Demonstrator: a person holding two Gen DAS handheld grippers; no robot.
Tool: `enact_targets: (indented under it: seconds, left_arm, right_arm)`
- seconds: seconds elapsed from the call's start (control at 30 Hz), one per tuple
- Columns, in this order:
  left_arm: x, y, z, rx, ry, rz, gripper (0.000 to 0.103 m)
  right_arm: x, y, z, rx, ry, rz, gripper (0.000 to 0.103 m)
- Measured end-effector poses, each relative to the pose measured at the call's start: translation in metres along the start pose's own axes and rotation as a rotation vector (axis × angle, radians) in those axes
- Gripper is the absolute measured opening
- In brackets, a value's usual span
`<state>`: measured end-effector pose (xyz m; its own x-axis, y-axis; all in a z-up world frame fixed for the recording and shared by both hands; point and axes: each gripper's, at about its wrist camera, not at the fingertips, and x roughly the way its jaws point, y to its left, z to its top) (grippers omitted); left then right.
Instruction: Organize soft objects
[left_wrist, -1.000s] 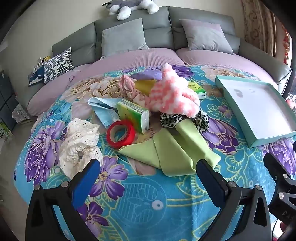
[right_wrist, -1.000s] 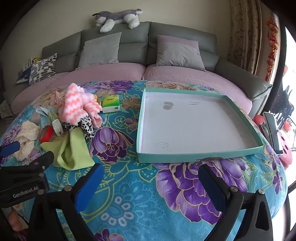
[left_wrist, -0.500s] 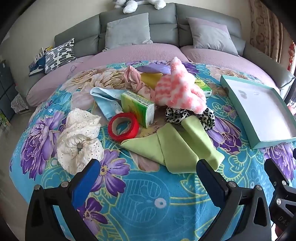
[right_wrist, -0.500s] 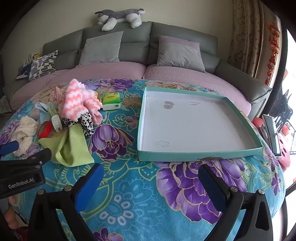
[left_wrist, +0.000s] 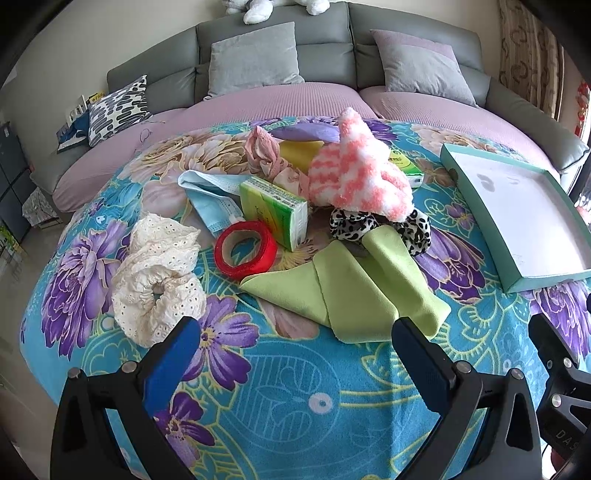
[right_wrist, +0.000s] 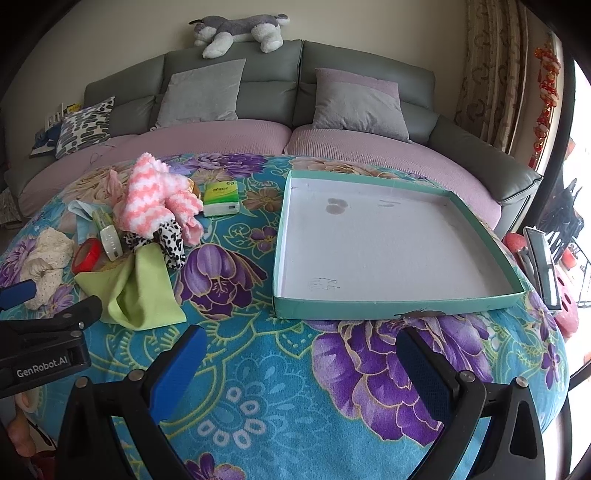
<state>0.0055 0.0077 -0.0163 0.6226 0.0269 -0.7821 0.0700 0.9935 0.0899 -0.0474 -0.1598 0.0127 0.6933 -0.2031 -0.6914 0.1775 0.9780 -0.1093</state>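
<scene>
Nothing had been sorted yet: the teal tray (right_wrist: 391, 309) lay bare on the floral blanket (left_wrist: 288, 387), while the soft things sat heaped to its left — a pink-and-white fuzzy sock (left_wrist: 360, 177), a leopard scrunchie (left_wrist: 415, 230), a green cloth (left_wrist: 347, 295) and a cream lace scrunchie (left_wrist: 155, 280), mixed with a tissue pack (left_wrist: 275, 210) and a red tape roll (left_wrist: 245, 249). The left gripper (left_wrist: 295, 345) hung spread and empty just short of the green cloth; the right gripper (right_wrist: 299, 352) hung spread and empty before the tray. Compared with a second earlier, the left gripper had edged closer to the pile — the right barely moved.
</scene>
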Motion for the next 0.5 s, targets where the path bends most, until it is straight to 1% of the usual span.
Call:
enact_targets:
  seconds: [0.07, 0.23, 0.5]
  left_arm:
    - [-0.0012, -0.0025, -0.0001, 0.012, -0.005, 0.007, 0.103]
    - [-0.0018, -0.0069, 0.0003, 0.031, -0.002, 0.016, 0.103]
    - [0.001, -0.004, 0.0009, 0.017, 0.012, 0.011, 0.103]
  right_arm:
    - [-0.0018, -0.0009, 0.0001, 0.002, -0.01, 0.001, 0.103]
    - [-0.0006, -0.003, -0.001, 0.01, -0.003, 0.006, 0.103]
    - [-0.0001, 0.0, -0.0008, 0.004, -0.001, 0.001, 0.103]
